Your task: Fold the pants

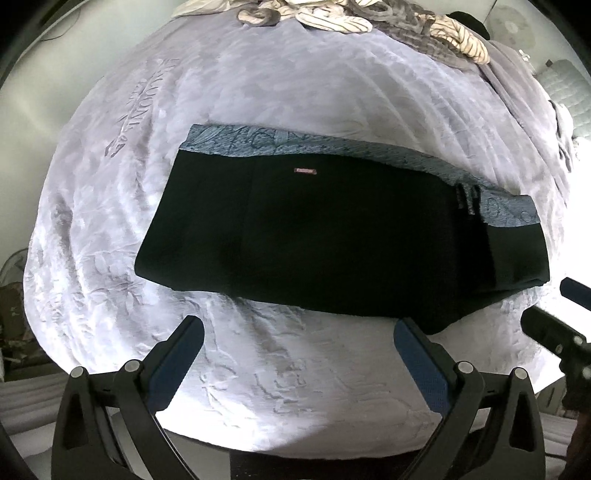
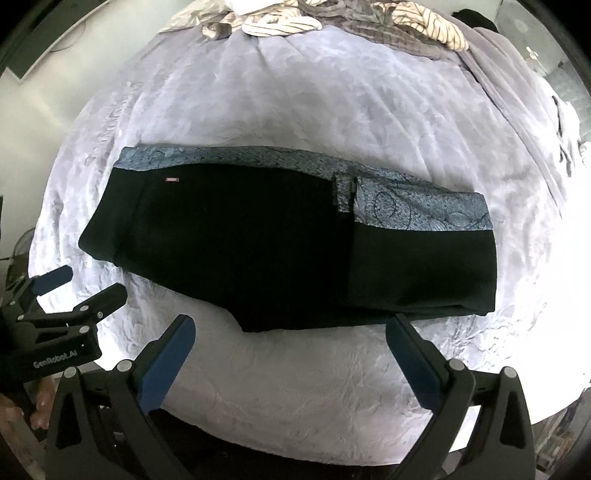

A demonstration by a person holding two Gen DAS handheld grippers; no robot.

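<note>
1. Two grippers hover low in frame, the left gripper (image 1: 298,334) and the right gripper (image 2: 290,332) both spread wide, holding nothing.
2. Beyond them, the folded black pants (image 1: 332,236) lie mid-frame on the lavender bedspread (image 1: 295,369).
3. Only the right wrist view shows the left gripper's "GenRobot_AI" lettering, lower left.
4. Striped laundry (image 2: 280,26) sits along the top edge.

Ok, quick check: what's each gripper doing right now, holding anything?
Left gripper: open, holding nothing, short of the pants.
Right gripper: open, holding nothing, also short of the pants.
</note>
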